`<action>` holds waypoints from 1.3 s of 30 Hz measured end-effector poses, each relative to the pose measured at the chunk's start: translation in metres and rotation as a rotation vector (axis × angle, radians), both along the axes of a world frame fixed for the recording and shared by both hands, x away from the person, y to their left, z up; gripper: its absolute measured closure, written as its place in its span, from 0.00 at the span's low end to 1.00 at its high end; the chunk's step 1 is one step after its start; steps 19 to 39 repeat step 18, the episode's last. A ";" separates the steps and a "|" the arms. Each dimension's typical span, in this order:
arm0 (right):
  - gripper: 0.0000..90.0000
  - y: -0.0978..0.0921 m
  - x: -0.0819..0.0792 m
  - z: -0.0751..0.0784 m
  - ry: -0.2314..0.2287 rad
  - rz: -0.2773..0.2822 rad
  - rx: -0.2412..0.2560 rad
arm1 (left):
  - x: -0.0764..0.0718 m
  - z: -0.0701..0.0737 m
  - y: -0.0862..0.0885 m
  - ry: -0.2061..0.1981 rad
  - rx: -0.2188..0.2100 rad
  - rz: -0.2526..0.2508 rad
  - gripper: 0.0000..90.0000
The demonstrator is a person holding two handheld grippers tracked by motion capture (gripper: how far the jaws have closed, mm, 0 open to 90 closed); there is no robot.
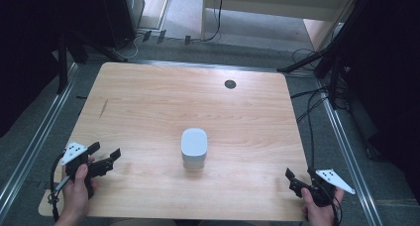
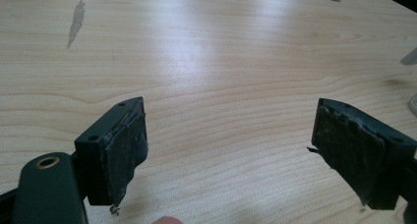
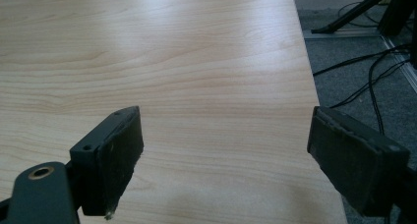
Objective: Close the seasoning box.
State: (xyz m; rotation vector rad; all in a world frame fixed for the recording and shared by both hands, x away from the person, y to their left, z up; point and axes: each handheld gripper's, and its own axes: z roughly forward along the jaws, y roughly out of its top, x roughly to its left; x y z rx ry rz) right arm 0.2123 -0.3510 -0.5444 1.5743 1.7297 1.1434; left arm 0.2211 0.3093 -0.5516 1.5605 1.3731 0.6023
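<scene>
Both hands rest at worktop [image 1: 148,107] near corners: left gripper [image 1: 105,157] and right gripper [image 1: 298,179] wide open, empty. White canister [image 1: 193,147] upright between them, slightly nearer the left.

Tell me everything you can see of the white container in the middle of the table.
The white container stands upright on the wooden table, near the middle and a little toward the person's side. It has a rounded-square top, pale and smooth like a plastic lid, over a slightly darker, greyish body. Nothing touches it but the table. The left tool and right tool both lie well off to its sides, jaws open and empty.
</scene>
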 end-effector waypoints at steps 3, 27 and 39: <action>0.15 0.003 -0.001 -0.002 -0.008 0.001 -0.013 | 0.000 0.000 0.000 -0.001 0.000 0.000 0.15; 0.16 0.006 -0.001 -0.003 0.000 0.005 -0.034 | 0.001 0.000 -0.001 0.007 0.004 0.014 0.15; 0.16 0.006 -0.001 -0.003 0.000 0.005 -0.034 | 0.001 0.000 -0.001 0.007 0.004 0.014 0.15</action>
